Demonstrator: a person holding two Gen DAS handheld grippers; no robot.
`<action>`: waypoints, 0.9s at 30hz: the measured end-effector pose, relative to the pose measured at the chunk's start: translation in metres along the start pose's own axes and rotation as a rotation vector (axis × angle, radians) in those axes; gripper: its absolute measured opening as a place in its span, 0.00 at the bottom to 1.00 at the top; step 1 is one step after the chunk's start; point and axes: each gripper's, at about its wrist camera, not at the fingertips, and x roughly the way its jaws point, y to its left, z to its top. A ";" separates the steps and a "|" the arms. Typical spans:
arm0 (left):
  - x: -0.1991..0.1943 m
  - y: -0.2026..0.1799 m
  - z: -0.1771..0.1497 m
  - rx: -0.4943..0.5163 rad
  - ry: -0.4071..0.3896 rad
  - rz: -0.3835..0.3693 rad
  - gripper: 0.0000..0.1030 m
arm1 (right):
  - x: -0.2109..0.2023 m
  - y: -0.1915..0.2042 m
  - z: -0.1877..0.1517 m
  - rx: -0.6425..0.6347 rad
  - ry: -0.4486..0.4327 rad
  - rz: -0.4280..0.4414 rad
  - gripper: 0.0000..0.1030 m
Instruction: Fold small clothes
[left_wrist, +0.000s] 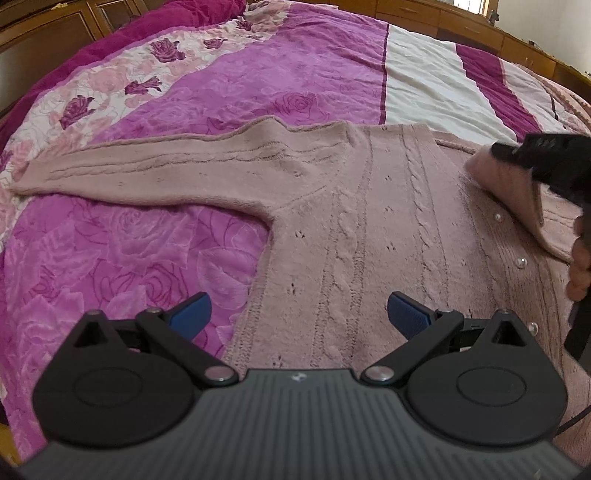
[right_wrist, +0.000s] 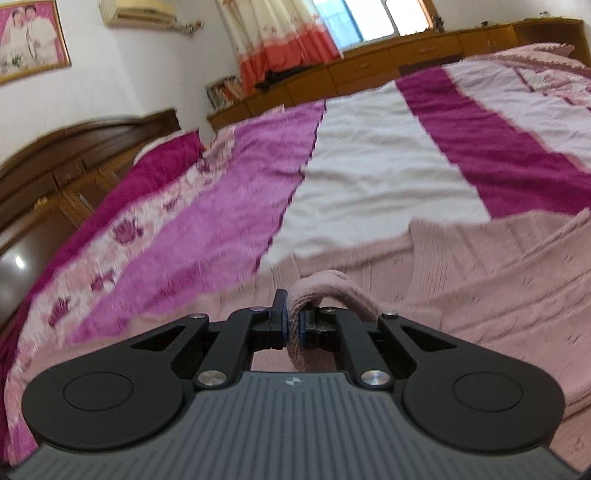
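The pink cable-knit cardigan (left_wrist: 369, 236) lay spread flat on the purple rose-print bedspread (left_wrist: 122, 266), pearl buttons (left_wrist: 521, 263) facing up, its one visible sleeve (left_wrist: 147, 173) stretched straight out to the side. And there was the right gripper (right_wrist: 293, 328), fingers clamped tight on a thick fold of pink knit, most likely the other sleeve's cuff (right_wrist: 325, 288), held over the sweater's front. From the left wrist view that same fold (left_wrist: 506, 184) hung across the buttoned chest, so the first sleeve fold looked to be in hand, about midway through. The left gripper (left_wrist: 297, 314) hovered low over the hem area with its blue pads (left_wrist: 192, 315) spread wide, holding nothing; whether they touched the fabric could not be told. Next, by my reckoning, the right tongs needed to set that fold flat across the chest and let go, and then the free left tongs would have to reach out for the outstretched sleeve near its cuff end.
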 end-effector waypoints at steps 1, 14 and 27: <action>0.000 0.000 0.000 0.000 0.000 -0.001 1.00 | 0.003 -0.001 -0.004 0.002 0.017 -0.001 0.06; 0.001 -0.001 -0.001 0.007 0.005 -0.011 1.00 | -0.003 -0.012 -0.034 0.063 0.155 0.066 0.59; -0.007 -0.037 0.015 0.127 -0.045 -0.084 1.00 | -0.100 -0.051 -0.017 0.041 0.058 -0.021 0.60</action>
